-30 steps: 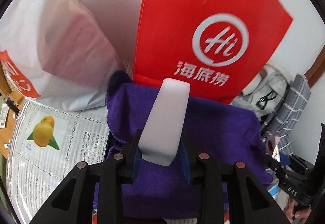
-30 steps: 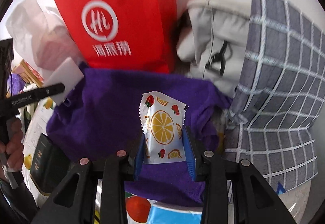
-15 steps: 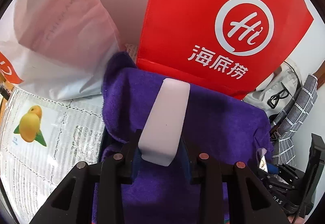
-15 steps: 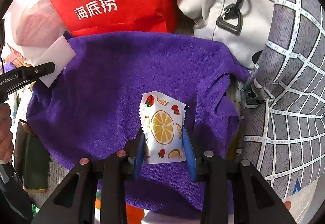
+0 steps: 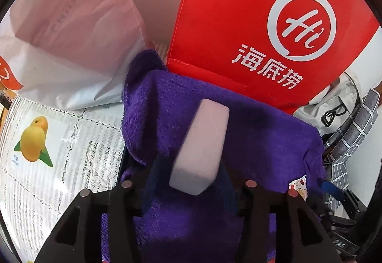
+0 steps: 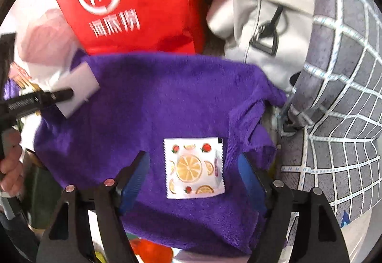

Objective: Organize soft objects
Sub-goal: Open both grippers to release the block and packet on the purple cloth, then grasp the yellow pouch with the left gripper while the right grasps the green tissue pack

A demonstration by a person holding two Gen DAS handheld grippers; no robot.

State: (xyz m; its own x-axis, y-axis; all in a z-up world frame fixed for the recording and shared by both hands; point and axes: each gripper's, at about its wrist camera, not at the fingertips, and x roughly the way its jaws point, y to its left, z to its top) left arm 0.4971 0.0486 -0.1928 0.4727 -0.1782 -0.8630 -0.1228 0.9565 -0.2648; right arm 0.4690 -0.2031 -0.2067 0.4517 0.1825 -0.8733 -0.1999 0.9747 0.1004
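A purple towel (image 5: 262, 143) (image 6: 167, 100) lies spread in front of a red bag. My left gripper (image 5: 191, 172) points down at it, and its jaws are opening. Between them a white sponge block (image 5: 200, 143) leans tilted on the towel, and the blurred pads no longer seem to press it. My right gripper (image 6: 192, 160) is also opening. An orange-print packet (image 6: 194, 167) lies flat on the towel between its blue pads (image 6: 133, 179), with a clear gap on each side. The right wrist view shows the left gripper (image 6: 59, 96) and the sponge (image 6: 78, 89) at the towel's far left.
The red bag (image 5: 262, 24) (image 6: 133, 0) stands behind the towel, with a white plastic bag (image 5: 71, 36) to its left. A grey bag (image 6: 262, 12) and a checked grey cloth (image 6: 339, 96) crowd the right. A mango-print tablecloth (image 5: 33, 141) lies left. A hand (image 6: 9, 167) holds the left gripper.
Both grippers sank toward the towel and their jaws spread. The sponge tipped over between the left pads. The packet dropped flat onto the towel.
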